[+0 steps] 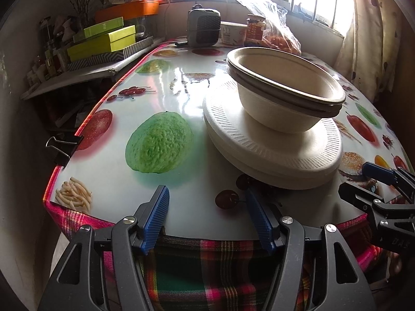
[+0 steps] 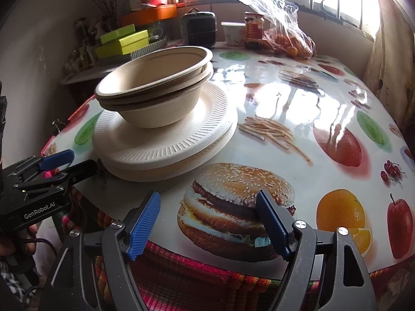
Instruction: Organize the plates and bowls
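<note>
Two nested beige bowls [image 1: 282,88] sit on a stack of white ribbed plates [image 1: 262,150] near the table's front edge. The bowls [image 2: 155,88] and plates [image 2: 168,145] also show in the right wrist view. My left gripper [image 1: 207,202] is open and empty, low at the front edge, left of and below the plates. My right gripper [image 2: 207,207] is open and empty, at the front edge to the right of the stack, over a printed burger. Each gripper shows in the other's view: the right gripper [image 1: 363,181], the left gripper [image 2: 75,160].
The table [image 1: 160,83] has a glossy food-print cloth over plaid fabric, held by a binder clip [image 1: 62,145]. At the back stand a small grey heater [image 1: 203,27], a tub [image 1: 233,33], a jar [image 1: 255,29] and a bag of oranges [image 2: 290,39]. Green boxes [image 1: 103,39] lie on a left shelf.
</note>
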{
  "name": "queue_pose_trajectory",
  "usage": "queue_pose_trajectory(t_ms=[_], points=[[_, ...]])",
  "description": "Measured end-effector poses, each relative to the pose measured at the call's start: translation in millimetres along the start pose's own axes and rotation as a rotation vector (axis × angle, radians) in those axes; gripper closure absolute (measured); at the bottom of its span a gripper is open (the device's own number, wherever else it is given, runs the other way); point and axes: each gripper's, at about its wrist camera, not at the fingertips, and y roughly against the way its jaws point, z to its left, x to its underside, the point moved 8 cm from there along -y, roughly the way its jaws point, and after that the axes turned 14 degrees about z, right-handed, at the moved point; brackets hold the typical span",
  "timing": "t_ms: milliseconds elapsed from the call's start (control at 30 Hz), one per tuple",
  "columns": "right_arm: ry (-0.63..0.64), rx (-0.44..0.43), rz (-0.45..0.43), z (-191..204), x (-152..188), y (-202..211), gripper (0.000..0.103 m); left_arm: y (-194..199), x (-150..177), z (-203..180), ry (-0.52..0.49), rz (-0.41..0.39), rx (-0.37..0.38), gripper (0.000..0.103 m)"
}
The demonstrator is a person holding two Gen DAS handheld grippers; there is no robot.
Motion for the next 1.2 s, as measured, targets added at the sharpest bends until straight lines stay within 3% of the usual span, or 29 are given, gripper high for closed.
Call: queue_pose_trajectory(t_ms=[1200], points=[[-0.007,0.019,-0.002,-0.3,3.9,1.0,0.023,-0.3,0.7,-0.5,0.014,-0.001,-0.016,0.040]])
